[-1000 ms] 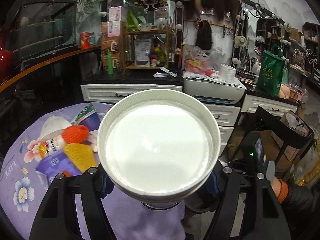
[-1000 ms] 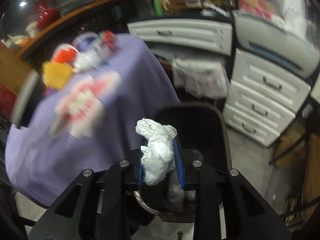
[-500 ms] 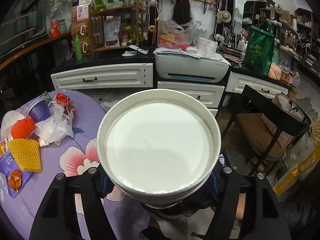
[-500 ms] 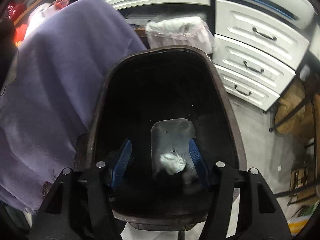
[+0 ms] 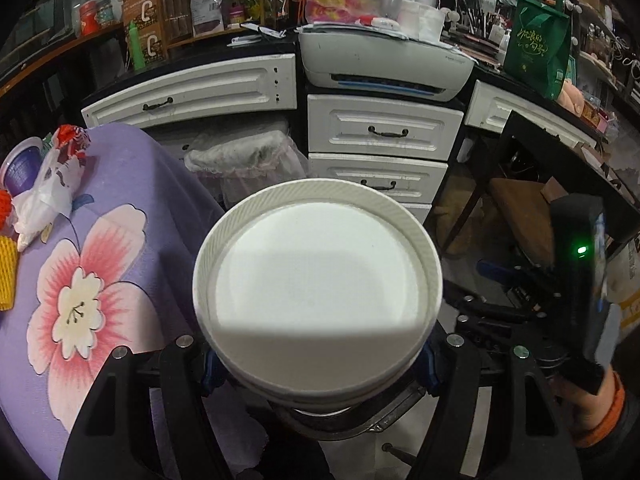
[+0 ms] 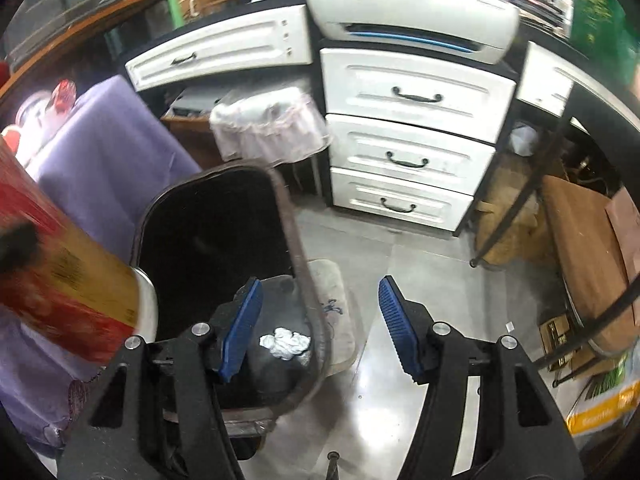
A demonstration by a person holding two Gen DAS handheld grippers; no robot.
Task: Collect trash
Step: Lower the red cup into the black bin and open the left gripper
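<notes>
My left gripper [image 5: 316, 364] is shut on a round tub with a ribbed white lid [image 5: 316, 300], which fills the middle of the left wrist view. In the right wrist view the same tub [image 6: 60, 288] shows as a red and gold cylinder at the left, beside the black bin [image 6: 296, 240]. A crumpled white tissue [image 6: 286, 342] lies at the bin's bottom. My right gripper [image 6: 320, 320] stands open and empty, its left pad over the bin, its right pad over the floor. More trash lies on the purple flowered cloth [image 5: 120, 240]: a white plastic bag [image 5: 44, 196], a red wrapper [image 5: 70, 138], a purple cup [image 5: 20, 164].
White drawers [image 6: 404, 148] and a printer [image 5: 380, 64] stand behind the bin. A small basket with a pale liner [image 5: 244, 160] sits by the table's edge. A black chair frame [image 5: 532, 200] and cardboard boxes [image 6: 592, 248] crowd the right; grey floor [image 6: 400, 264] lies between.
The right gripper opened and let go of the tissue wad, which dropped into the black bin; it then swung right. The left gripper sank with the tub and moved off the table.
</notes>
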